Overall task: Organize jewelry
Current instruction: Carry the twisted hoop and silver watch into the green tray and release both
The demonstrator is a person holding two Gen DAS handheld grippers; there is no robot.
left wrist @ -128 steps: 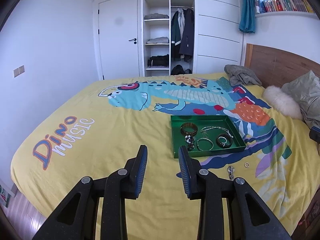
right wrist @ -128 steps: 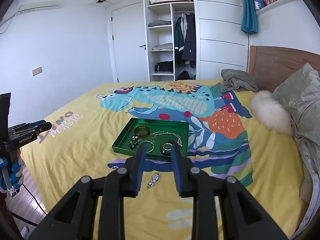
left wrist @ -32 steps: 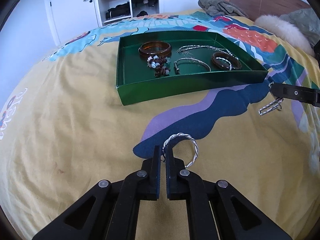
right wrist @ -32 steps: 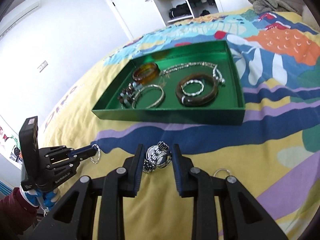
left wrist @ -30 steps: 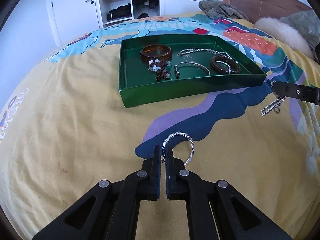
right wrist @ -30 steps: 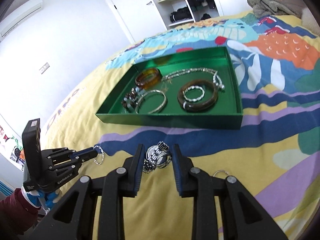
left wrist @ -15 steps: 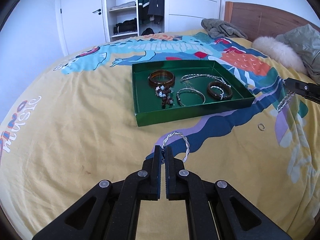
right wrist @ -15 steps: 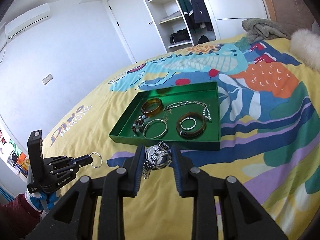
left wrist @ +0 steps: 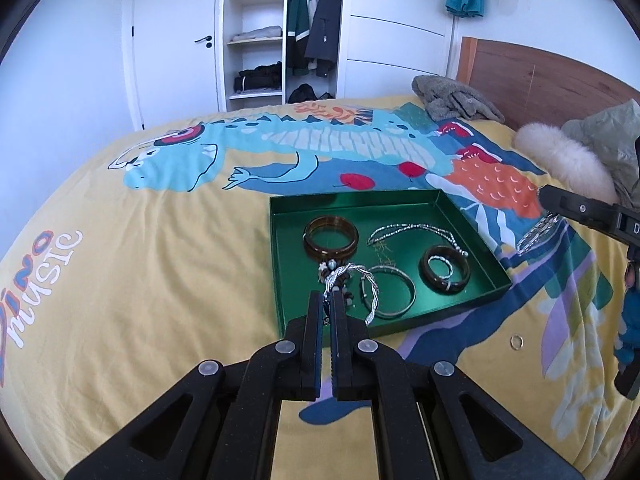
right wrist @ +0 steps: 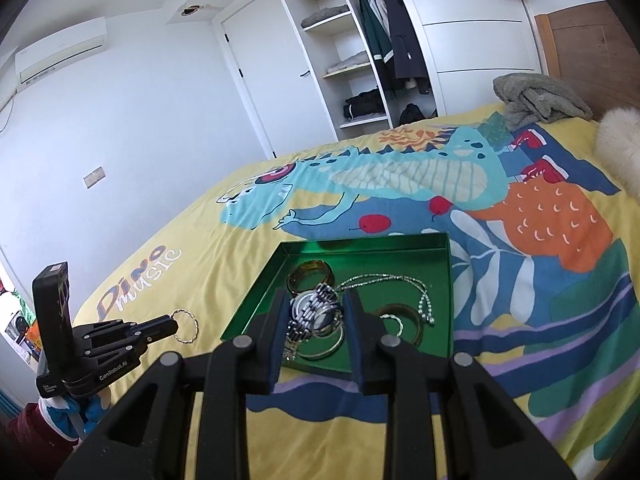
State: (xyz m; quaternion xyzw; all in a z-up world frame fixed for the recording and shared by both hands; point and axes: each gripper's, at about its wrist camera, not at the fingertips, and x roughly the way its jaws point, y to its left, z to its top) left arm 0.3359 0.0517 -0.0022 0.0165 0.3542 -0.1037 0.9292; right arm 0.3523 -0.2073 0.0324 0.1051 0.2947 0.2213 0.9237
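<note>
A: Bracelet (left wrist: 362,280), twisted silver, is pinched by its near edge in the left tool (left wrist: 327,300), jaws fully shut, so the loop hangs free above the green tray (left wrist: 472,304) on the bed (left wrist: 160,280). A small ring (left wrist: 517,342) lies loose beside the tray.

B: Right-wrist view: the right tool (right wrist: 316,316), jaws narrowed, clamps a metal wristwatch (right wrist: 314,312) by its case, band dangling, poised over the tray's near wall, likely for dropping in among the bangles.

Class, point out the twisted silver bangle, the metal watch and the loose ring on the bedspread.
twisted silver bangle (left wrist: 370,286), left wrist view, its twisted band.
metal watch (right wrist: 306,306), right wrist view, its face.
loose ring (left wrist: 516,342), left wrist view, its rim.
</note>
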